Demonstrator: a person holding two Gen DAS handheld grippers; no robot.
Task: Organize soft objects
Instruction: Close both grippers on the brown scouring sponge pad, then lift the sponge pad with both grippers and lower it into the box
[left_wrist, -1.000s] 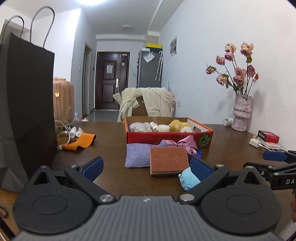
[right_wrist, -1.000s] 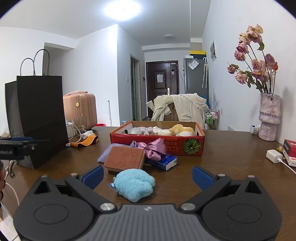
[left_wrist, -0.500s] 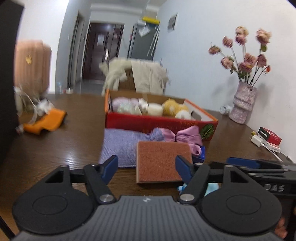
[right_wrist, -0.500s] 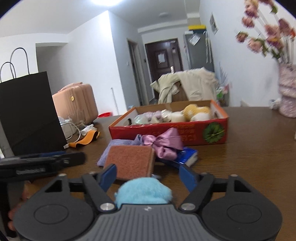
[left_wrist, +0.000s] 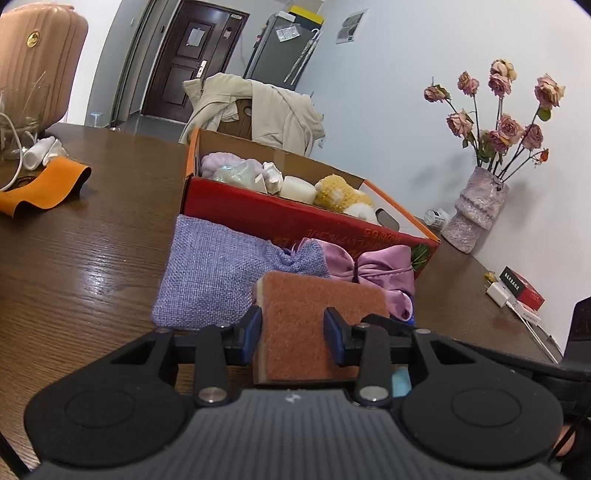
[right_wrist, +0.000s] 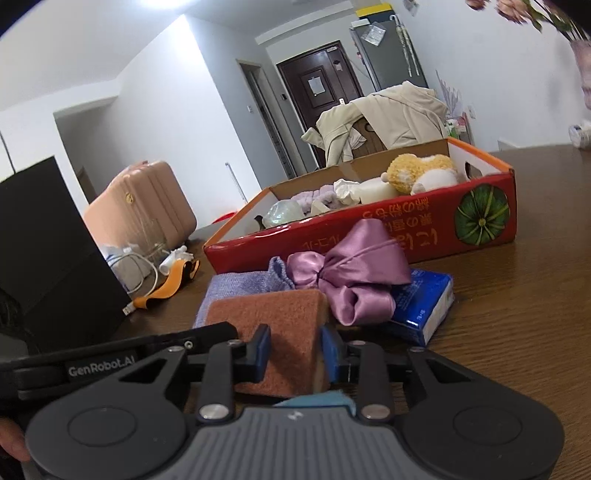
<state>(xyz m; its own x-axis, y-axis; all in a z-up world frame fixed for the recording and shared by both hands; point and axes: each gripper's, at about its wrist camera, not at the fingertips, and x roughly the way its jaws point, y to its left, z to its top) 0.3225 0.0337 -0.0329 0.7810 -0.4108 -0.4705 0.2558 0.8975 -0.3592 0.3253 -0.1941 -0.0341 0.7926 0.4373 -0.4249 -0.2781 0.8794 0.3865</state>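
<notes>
**A:** Left wrist view: the left gripper (left_wrist: 293, 325) is straddling the scouring sponge (left_wrist: 317, 306), which is lying flat on the counter (left_wrist: 74, 258) just short of the red cardboard box (left_wrist: 295, 218). Its jaws have just been closing.

**B:** Gripping it?

**A:** I cannot tell. One pad is touching the sponge's left edge and the other is covering its top. The burlap pouch (left_wrist: 218, 273) is crowding the left side.

**B:** Right wrist view: the right gripper (right_wrist: 295, 343) is hovering over the blue fluffy puff (right_wrist: 314, 400), which is sitting low between jaws that have just been closing. Contact is hidden.

**A:** The tissue pack (right_wrist: 424, 306) is lying near on the right, so lifting straight up is probably looking clearest.
</notes>
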